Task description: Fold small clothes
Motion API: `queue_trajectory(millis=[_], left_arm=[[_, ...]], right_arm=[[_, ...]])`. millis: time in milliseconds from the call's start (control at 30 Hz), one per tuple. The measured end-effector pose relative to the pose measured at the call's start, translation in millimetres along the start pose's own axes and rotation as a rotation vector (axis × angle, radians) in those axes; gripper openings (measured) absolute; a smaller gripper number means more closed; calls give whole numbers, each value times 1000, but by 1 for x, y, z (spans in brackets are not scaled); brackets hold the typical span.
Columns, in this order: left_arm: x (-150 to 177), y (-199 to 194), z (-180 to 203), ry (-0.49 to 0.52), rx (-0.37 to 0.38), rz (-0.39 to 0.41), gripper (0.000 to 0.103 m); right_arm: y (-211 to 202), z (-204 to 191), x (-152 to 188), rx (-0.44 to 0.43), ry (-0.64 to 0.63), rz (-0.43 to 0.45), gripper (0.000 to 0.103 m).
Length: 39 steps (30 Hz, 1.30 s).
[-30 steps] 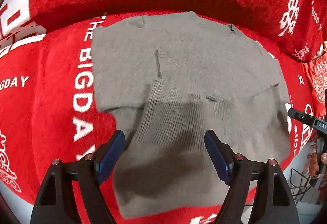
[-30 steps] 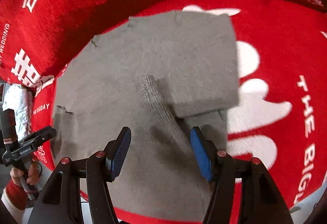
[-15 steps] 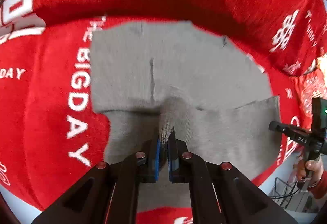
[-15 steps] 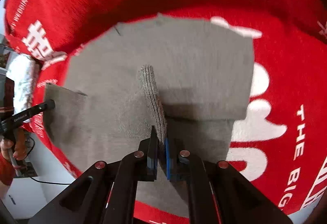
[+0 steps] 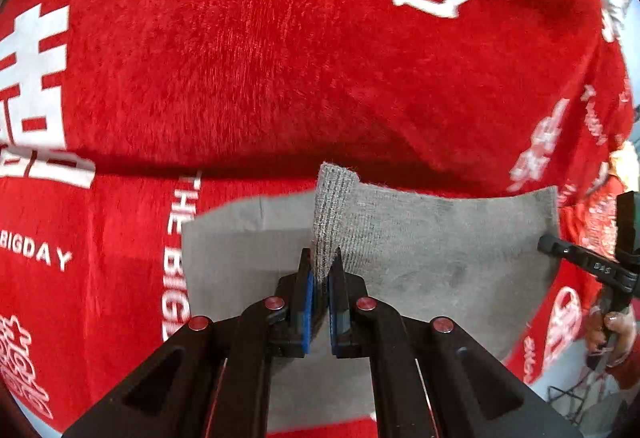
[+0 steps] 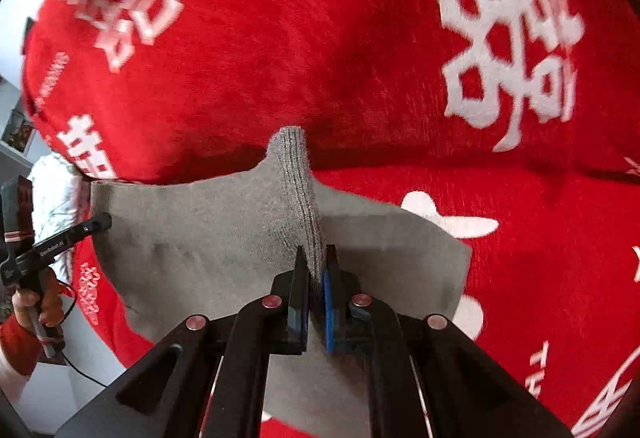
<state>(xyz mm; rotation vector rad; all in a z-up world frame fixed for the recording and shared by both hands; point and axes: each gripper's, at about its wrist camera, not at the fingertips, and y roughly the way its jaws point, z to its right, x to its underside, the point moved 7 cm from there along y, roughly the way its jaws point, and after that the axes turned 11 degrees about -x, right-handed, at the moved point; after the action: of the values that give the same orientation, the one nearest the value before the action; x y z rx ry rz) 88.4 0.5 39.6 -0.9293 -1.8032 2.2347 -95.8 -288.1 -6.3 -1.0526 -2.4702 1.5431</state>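
1. Now my left gripper (image 5: 321,272) is clamped on the ribbed hem of the grey knit garment (image 5: 420,250), a strip of ribbing standing up between its blue pads (image 5: 308,302).
2. My right gripper (image 6: 316,266) is closed on the same ribbed hem further along, the pinched fold rising to a small peak above the jaws.
3. Between the two grips the hem is raised off the red blanket (image 5: 280,78) and stretched taut, so its edge runs as a straight line from one gripper to the other.
4. Below that line the rest of the garment lies on the blanket; a flat folded part shows at the left in the left wrist view and at the right in the right wrist view.
5. The blanket is plush red with white characters and the words "THE BIGDAY", and it rises in a fold behind the garment.
6. In the left wrist view my right gripper shows at the right edge of the picture, held by my right hand (image 5: 612,334).
7. In the right wrist view my left hand (image 6: 32,302), with a red sleeve (image 6: 16,346), grips the other handle at the left edge.
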Motion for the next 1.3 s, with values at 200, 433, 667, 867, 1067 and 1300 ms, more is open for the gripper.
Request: queue_trajectory(millis=[200, 433, 667, 867, 1067, 1300], left_arm=[[-2, 88, -2, -18, -120, -105, 7], [4, 138, -9, -19, -216, -164, 7], [-2, 144, -40, -71, -346, -174, 28], [-5, 107, -65, -83, -375, -150, 28], [30, 104, -43, -49, -316, -208, 28], [80, 113, -63, -98, -344, -269, 28]], right_arm=[[64, 52, 1, -17, 120, -86, 6], [77, 69, 6, -41, 172, -113, 7], [52, 85, -3, 104, 234, -77, 8], [26, 52, 8, 28, 168, -60, 9], [47, 60, 38, 58, 192, -128, 9], [29, 77, 46, 55, 248, -96, 9]])
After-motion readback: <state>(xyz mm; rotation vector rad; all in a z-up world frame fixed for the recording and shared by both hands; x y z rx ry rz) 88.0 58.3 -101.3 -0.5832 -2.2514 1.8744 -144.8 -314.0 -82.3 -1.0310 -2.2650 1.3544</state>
